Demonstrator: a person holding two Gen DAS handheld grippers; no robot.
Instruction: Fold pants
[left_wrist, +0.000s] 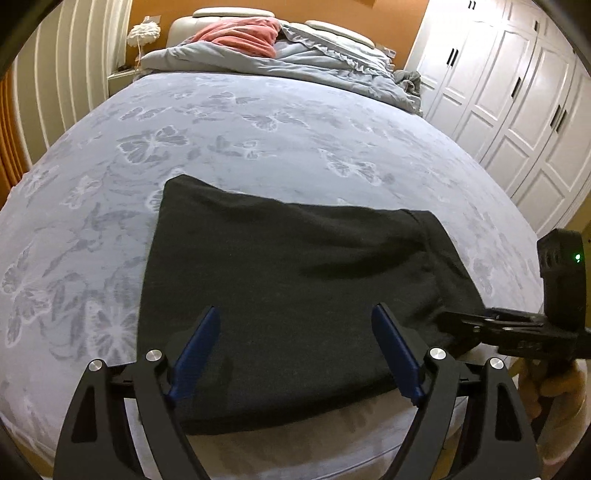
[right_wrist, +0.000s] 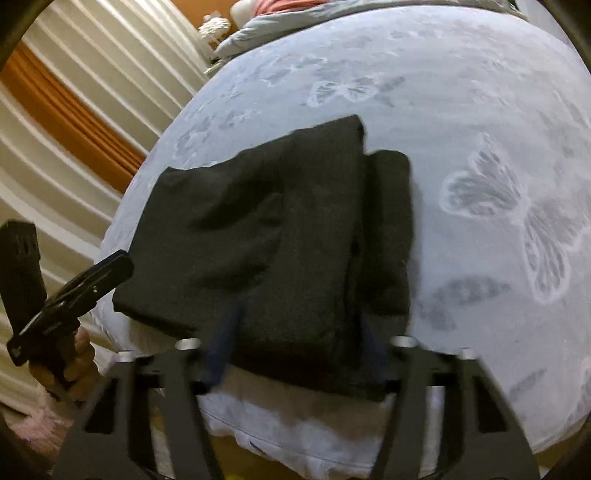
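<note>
The black pants (left_wrist: 288, 295) lie folded into a compact rectangle at the near edge of the bed; they also show in the right wrist view (right_wrist: 280, 236), with a narrower layer sticking out on their right side. My left gripper (left_wrist: 295, 325) is open, its blue-padded fingers (left_wrist: 199, 343) spread just above the near part of the pants, holding nothing. My right gripper (right_wrist: 299, 332) is open, blurred, its fingers over the pants' near edge. The right gripper also shows in the left wrist view (left_wrist: 458, 325) at the pants' right edge.
The bed (left_wrist: 258, 140) has a pale blue butterfly-print sheet. A rumpled grey duvet (left_wrist: 314, 62) and a pink blanket (left_wrist: 243, 35) lie at the headboard end. White wardrobe doors (left_wrist: 517, 92) stand to the right; curtains (right_wrist: 74, 110) hang to the left.
</note>
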